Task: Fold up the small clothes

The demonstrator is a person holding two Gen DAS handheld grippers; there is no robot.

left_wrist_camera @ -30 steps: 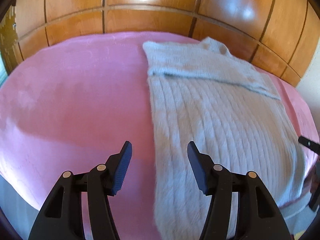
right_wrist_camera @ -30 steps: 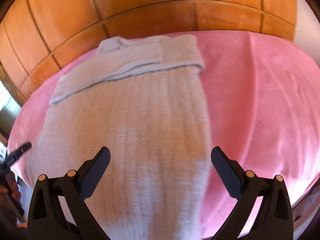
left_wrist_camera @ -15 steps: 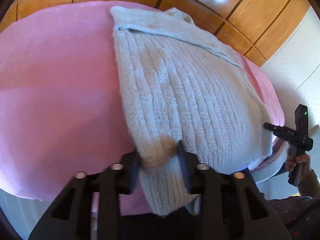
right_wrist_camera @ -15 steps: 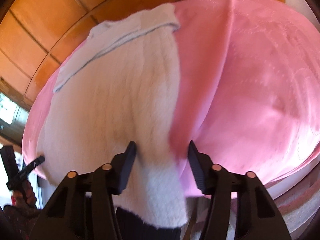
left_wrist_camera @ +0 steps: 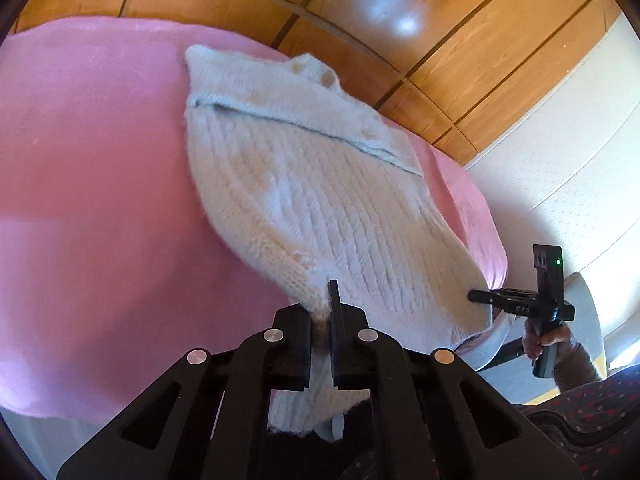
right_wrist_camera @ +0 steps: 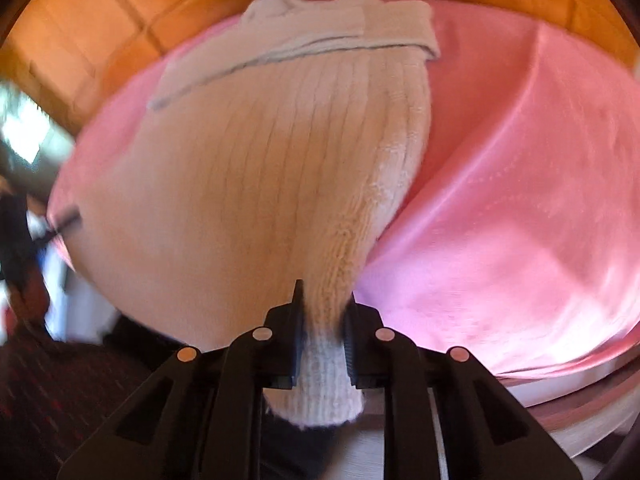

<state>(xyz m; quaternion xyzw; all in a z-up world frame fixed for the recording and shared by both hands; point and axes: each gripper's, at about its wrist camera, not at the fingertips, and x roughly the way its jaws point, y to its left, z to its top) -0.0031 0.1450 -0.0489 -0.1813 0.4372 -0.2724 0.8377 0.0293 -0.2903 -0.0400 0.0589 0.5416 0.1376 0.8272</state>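
The knitted sweater (left_wrist_camera: 320, 200) lies on the pink bedcover (left_wrist_camera: 88, 168), its long axis running straight away from both tongs toward the wooden headboard (left_wrist_camera: 460, 40). The collar end is farthest, with a sleeve folded across the upper body as a flat band. The near hem is off the bed surface. The left tongs (left_wrist_camera: 320, 344) are closed on the hem's left corner, and knit is visibly pinched between the pads. The right tongs (right_wrist_camera: 322, 344) are likewise closed on the hem's right corner, with a tuft of ribbing hanging below the jaws. Each hand is nearest its own corner, so neither has the advantage. In my judgement, the coming move carries the hem forward along that axis toward the collar. The fabric is a pale, fuzzy, thick rib knit, soft and stretchy, and likely to sag between the two grips. The bedcover is smooth with a slight sheen. The right wrist view is motion-blurred.
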